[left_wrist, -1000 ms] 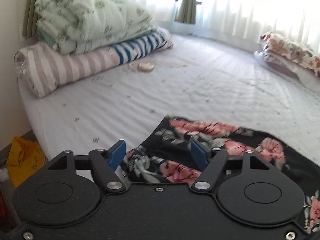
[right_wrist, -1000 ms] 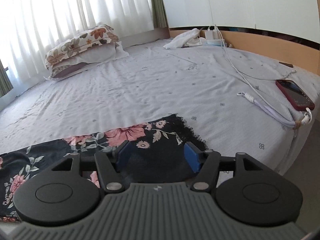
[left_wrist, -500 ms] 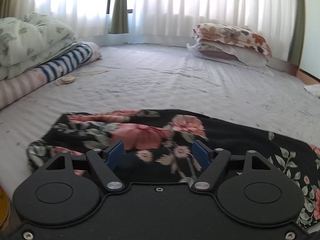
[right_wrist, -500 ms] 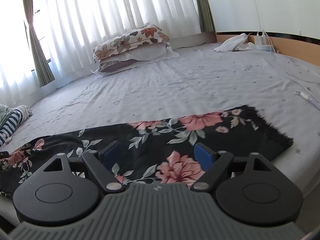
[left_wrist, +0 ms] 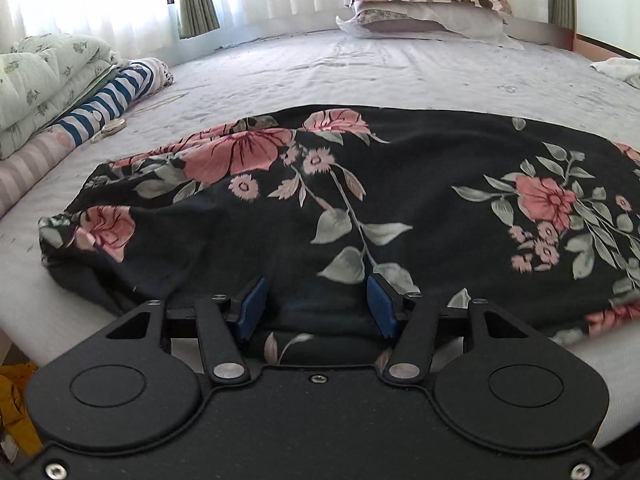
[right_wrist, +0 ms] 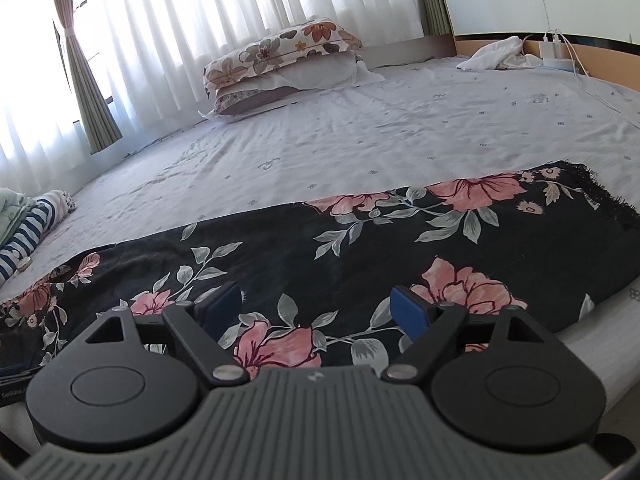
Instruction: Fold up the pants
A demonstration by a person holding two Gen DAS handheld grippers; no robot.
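Black pants with pink flowers and grey leaves [left_wrist: 400, 184] lie flat in a long strip along the near edge of the bed; they also show in the right wrist view [right_wrist: 360, 248]. My left gripper [left_wrist: 316, 304] is open, its blue pads on either side of the near hem toward the pants' left end. My right gripper [right_wrist: 320, 312] is open over the near hem toward the right half of the pants. The frayed leg end [right_wrist: 600, 196] lies at the far right.
The bed sheet [left_wrist: 360, 68] is pale with small prints. Folded quilts and striped blankets [left_wrist: 60, 80] are stacked at the left. Floral pillows [right_wrist: 280, 64] lie by the curtains. White cloth and chargers [right_wrist: 504, 54] sit at the headboard. Yellow fabric [left_wrist: 12, 400] lies on the floor.
Both grippers have swung inward from the pants' ends toward the middle of the strip and come closer to the near hem. Both stay open.
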